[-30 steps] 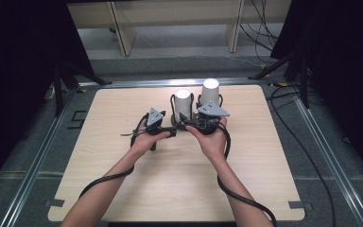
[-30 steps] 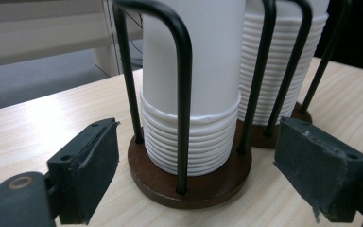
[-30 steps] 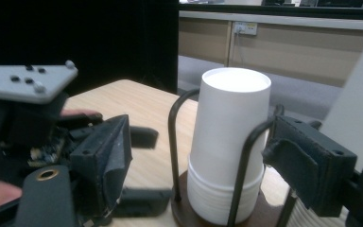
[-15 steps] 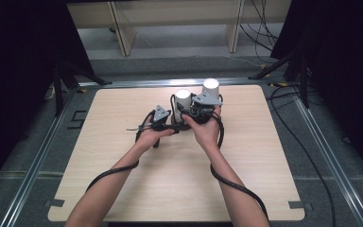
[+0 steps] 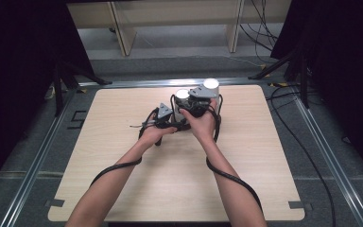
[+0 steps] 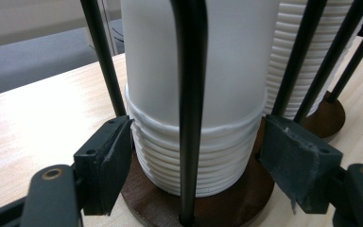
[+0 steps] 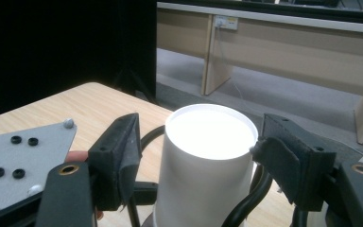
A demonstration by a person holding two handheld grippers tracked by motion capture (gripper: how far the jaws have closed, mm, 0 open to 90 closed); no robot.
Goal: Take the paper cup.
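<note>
A stack of white paper cups (image 6: 217,71) stands upside down in a black wire holder (image 6: 189,94) on a round brown base (image 6: 236,198). My left gripper (image 6: 196,151) has just been closing low on this stack, and both pads touch the ribbed rims. In the high view the left gripper (image 5: 172,124) sits at the holder's foot. My right gripper (image 7: 196,142) has also been closing, around the top cup (image 7: 208,156). Its right pad meets the cup's edge while a gap remains at the left pad. From above, the right gripper (image 5: 185,101) is over that stack (image 5: 183,93).
A second cup stack (image 5: 211,85) in its own wire holder stands just right of the first, close behind in the left gripper view (image 6: 307,61). The light wooden table (image 5: 264,165) has bare room on all sides. Cables trail from both grippers toward the near edge.
Both hands have moved in toward the holder, the right gripper going up and left over the left stack's top. Both pairs of jaws have narrowed around the cups.
</note>
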